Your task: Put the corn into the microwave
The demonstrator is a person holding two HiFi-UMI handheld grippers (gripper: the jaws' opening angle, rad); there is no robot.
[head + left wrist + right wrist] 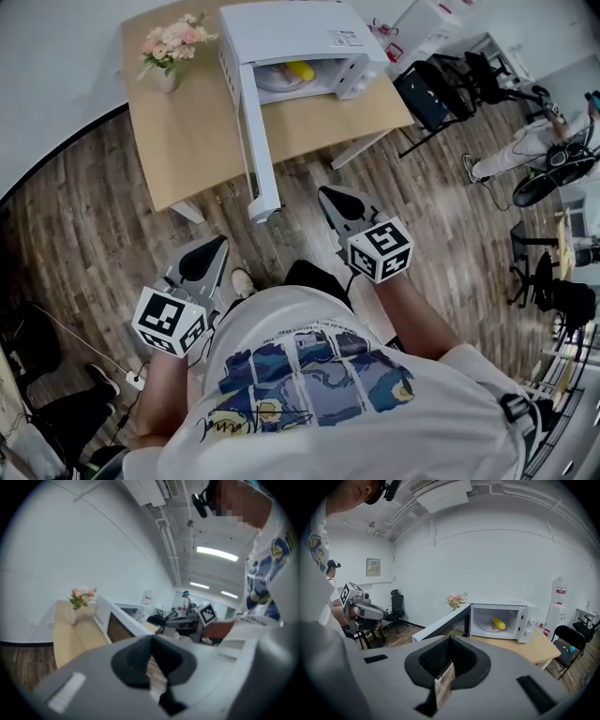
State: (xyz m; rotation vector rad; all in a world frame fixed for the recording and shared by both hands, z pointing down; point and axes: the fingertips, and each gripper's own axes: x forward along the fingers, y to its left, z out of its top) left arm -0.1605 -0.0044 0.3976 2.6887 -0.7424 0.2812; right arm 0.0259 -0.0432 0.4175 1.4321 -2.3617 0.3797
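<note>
The yellow corn [300, 70] lies on the glass plate inside the white microwave [291, 33], whose door [255, 141] hangs wide open over the table's front edge. In the right gripper view the corn [499, 623] shows in the lit cavity of the microwave [520, 606], well beyond my jaws. Both grippers are held back over the wooden floor, close to the person's body. My right gripper [323, 192] [449, 641] is shut with nothing in it. My left gripper [217, 242] [151, 639] also has its jaws together and holds nothing.
The microwave stands on a light wooden table [187, 131] with a vase of pink flowers [169, 52] at its far left corner. Black office chairs [427, 94] and equipment crowd the right side. Another person [333, 581] stands at the far left in the right gripper view.
</note>
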